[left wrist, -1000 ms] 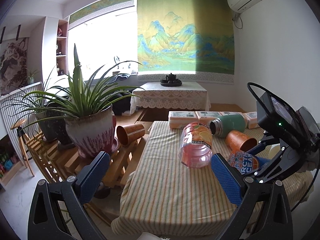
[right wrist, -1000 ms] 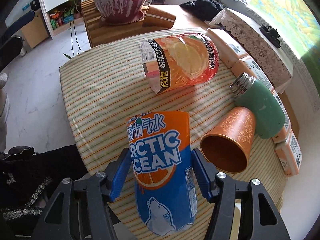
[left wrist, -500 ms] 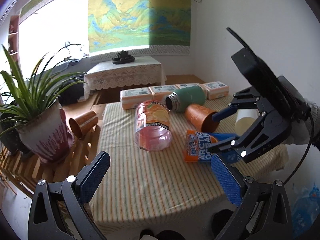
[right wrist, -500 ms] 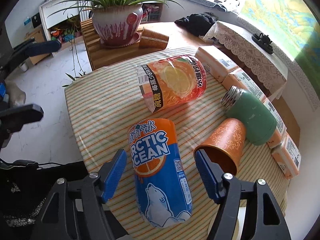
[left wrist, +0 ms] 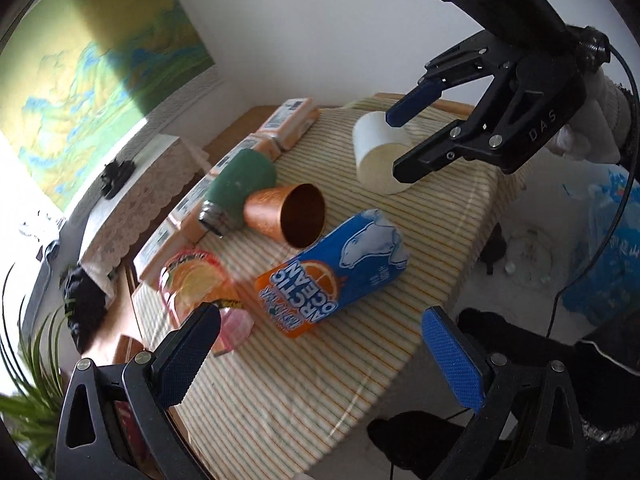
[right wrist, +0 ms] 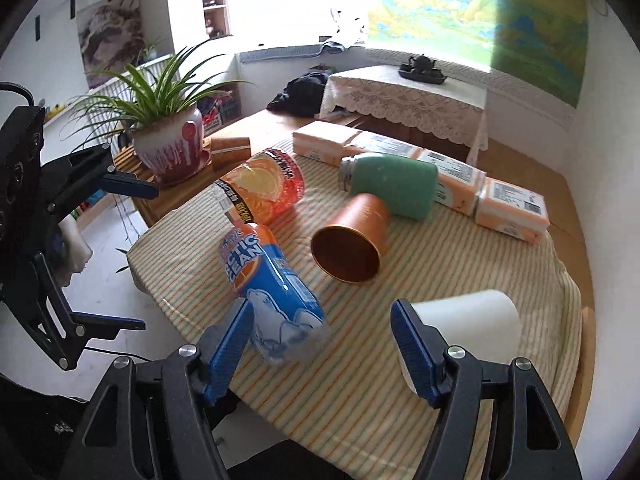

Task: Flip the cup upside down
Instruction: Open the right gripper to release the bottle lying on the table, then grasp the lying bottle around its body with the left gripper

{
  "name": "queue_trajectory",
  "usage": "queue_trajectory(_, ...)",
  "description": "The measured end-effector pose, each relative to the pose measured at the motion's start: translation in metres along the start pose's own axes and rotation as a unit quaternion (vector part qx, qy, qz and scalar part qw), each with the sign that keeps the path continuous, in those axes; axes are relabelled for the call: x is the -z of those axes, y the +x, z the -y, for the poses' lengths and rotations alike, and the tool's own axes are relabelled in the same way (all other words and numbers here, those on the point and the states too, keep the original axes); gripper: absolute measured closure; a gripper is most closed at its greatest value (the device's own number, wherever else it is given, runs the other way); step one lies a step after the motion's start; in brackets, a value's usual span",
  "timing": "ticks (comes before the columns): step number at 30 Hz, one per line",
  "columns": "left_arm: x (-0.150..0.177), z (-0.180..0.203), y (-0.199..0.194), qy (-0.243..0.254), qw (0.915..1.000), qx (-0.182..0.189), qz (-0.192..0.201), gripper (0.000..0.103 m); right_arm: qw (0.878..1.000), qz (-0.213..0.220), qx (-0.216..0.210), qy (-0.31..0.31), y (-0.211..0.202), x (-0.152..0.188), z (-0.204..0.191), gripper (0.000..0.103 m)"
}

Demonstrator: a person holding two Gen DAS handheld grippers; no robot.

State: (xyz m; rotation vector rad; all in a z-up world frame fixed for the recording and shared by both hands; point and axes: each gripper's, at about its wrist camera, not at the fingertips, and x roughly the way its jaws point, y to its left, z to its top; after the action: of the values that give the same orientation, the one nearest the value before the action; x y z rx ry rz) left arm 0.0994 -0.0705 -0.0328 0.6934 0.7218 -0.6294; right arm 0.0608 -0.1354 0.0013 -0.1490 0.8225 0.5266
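Copper cup [right wrist: 347, 242] lies sideways; only right view shows plant [right wrist: 160, 96].

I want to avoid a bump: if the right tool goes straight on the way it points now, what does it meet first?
Probably the striped tablecloth, bare between the open fingers of the right tool. Further along lies the copper cup, mouth toward the camera. The blue Arctic Ocean bottle and white cup flank the line; depth is unclear.

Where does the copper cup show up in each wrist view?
Left wrist: copper cup lies on its side at centre, mouth toward the camera, just right of the green flask.
Right wrist: copper cup lies at centre, just below the green flask.
Shared landmark: the blue Arctic Ocean bottle beside it.
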Motion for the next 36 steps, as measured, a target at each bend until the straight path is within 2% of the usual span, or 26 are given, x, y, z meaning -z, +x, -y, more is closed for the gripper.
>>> queue_trajectory(7, -0.038, 0.020, 0.032, 0.077, 0.9963, 0.012, -0.035, 0.001, 0.994, 0.033, 0.071, 0.082, -0.033, 0.046, 0.027, 0.036)
queue_trajectory(12, -0.050, 0.035, 0.050, 0.149, 0.9865, 0.024, -0.062, 0.001, 0.984, 0.050, 0.115, 0.124, -0.047, 0.073, 0.041, 0.036)
queue_trajectory(17, -0.061, 0.042, 0.071, 0.191, 0.9760, 0.044, -0.095, 0.001, 0.979, 0.055, 0.119, 0.153, -0.053, 0.094, 0.049, 0.036)
queue_trajectory(23, -0.071, 0.038, 0.092, 0.209, 0.9676, 0.062, -0.128, 0.005, 0.975, 0.052, 0.119, 0.180, -0.054, 0.110, 0.059, 0.036)
queue_trajectory(29, -0.075, 0.041, 0.114, 0.223, 0.9593, 0.078, -0.155, 0.012, 0.974, 0.050, 0.106, 0.193, -0.049, 0.114, 0.063, 0.036)
queue_trajectory(36, -0.075, 0.041, 0.134, 0.236, 0.9479, 0.093, -0.192, 0.012, 0.975, 0.052, 0.089, 0.196, -0.046, 0.113, 0.061, 0.036)
